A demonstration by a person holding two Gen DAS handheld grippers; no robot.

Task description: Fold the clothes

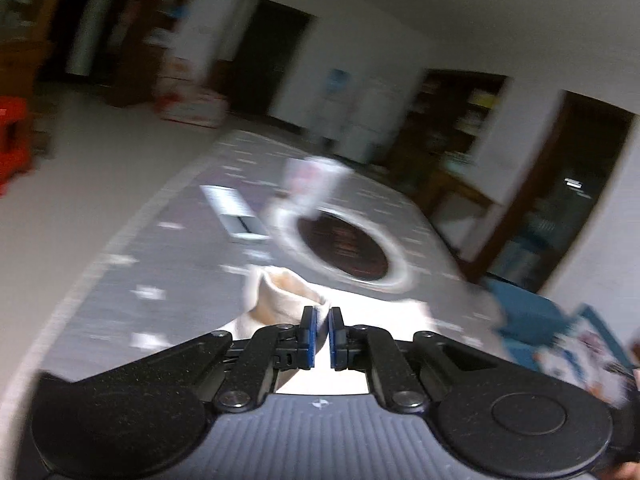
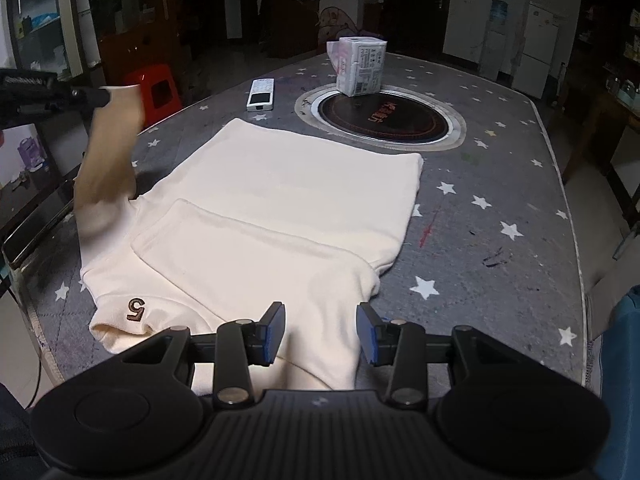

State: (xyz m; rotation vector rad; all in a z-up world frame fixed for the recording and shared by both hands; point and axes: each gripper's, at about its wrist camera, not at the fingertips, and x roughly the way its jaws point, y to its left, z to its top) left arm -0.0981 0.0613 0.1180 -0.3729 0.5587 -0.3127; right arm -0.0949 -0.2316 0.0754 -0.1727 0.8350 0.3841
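Here the left tool (image 1: 319, 330) pinches what looks like a sleeve (image 2: 106, 152) of the cream sweatshirt (image 2: 280, 200) spread on the tabletop (image 2: 500, 184); the right tool (image 2: 321, 332) hovers open over its near edge. Lifting unpinned could drag the body askew.

Dim room with white walls (image 2: 466, 8), dark doorways, a red stool (image 2: 158, 90), and a white fridge (image 2: 536, 50)

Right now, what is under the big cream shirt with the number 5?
The cream shirt lies on a grey tablecloth with white stars, which shows all around it. The cloth directly beneath is covered, so anything hidden there cannot be seen.
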